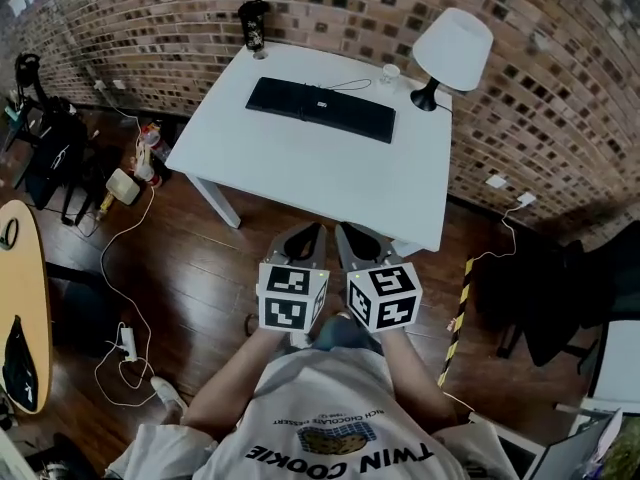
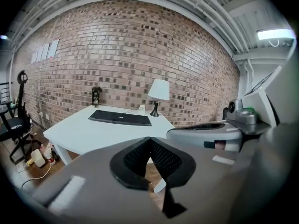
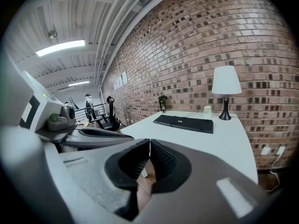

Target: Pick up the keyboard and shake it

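Left tongs point(image 2: 150, 141) and right tongs point(image 3: 149, 143) hang side by side just short of the worktop's point(image 1: 330, 173) near edge. Both are pinched fully closed, with nothing between them. Out on the worktop, the black keyboard point(image 1: 321, 109) lies flat toward the far edge, well apart from both tongs. Behind it stands a small cup point(image 1: 390, 72), with a white lamp point(image 1: 450, 53) at the worktop's far right corner.

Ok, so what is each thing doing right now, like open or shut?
keyboard: lying flat on the table, untouched.
left gripper: shut, empty, short of the table.
right gripper: shut, empty, short of the table.
lamp: standing upright.
cup: upright beside the lamp.
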A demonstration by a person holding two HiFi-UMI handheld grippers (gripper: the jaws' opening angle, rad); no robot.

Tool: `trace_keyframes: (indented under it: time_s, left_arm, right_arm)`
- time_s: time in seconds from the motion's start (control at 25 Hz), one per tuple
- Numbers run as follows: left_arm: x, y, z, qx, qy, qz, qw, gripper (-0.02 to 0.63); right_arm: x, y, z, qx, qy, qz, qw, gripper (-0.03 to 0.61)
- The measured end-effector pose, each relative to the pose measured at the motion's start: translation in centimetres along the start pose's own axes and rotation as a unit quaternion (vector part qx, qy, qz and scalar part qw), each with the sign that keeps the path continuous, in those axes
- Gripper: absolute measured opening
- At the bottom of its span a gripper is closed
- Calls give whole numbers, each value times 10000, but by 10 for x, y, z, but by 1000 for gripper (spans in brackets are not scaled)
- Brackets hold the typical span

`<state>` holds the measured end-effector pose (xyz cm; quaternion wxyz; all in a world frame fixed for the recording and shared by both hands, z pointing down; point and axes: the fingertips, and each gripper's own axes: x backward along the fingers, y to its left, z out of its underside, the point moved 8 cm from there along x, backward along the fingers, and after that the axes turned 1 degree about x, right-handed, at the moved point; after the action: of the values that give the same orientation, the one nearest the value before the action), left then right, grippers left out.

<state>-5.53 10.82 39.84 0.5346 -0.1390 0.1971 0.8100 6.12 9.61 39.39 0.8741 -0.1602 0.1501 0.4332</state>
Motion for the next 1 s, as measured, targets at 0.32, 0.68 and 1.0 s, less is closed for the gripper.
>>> trace_keyframes:
  time_s: [0.32,0.68,1.0]
  left_arm:
    - [-43,38,-22,-83,18,83,9999,6]
    - [-125,93,-64,-253,168,129,9995,8]
    - [-193,149,-91,-511,300,298,9978,6]
  right_arm:
    - [-48,-29,-22,-48,-76,283,9996,3]
    - [-117,-85,-50,-99,53,279,9995,6]
    - [-162,-171,-67,-584,264,554,9964,15]
